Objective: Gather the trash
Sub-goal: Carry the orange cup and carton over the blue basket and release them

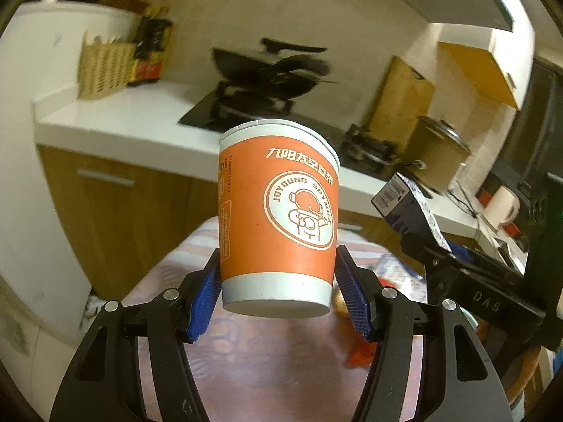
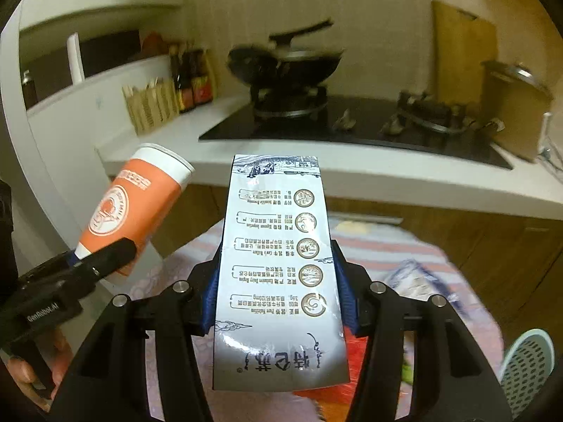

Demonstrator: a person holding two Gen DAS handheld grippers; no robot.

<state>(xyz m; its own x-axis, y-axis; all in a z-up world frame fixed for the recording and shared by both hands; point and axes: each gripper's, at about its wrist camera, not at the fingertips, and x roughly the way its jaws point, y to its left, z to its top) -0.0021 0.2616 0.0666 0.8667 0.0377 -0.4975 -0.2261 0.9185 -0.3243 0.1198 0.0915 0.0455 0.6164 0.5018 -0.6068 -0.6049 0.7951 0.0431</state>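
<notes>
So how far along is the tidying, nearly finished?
Midway at best. The left gripper holds an orange paper cup and the right gripper a milk carton, both lifted off the table. No bin is visible, and wrappers are left on the cloth.

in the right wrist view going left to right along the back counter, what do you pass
woven utensil holder → dark sauce bottles → black wok on the near burner → empty second burner → wooden cutting board leaning on the wall → lidded pot
</notes>
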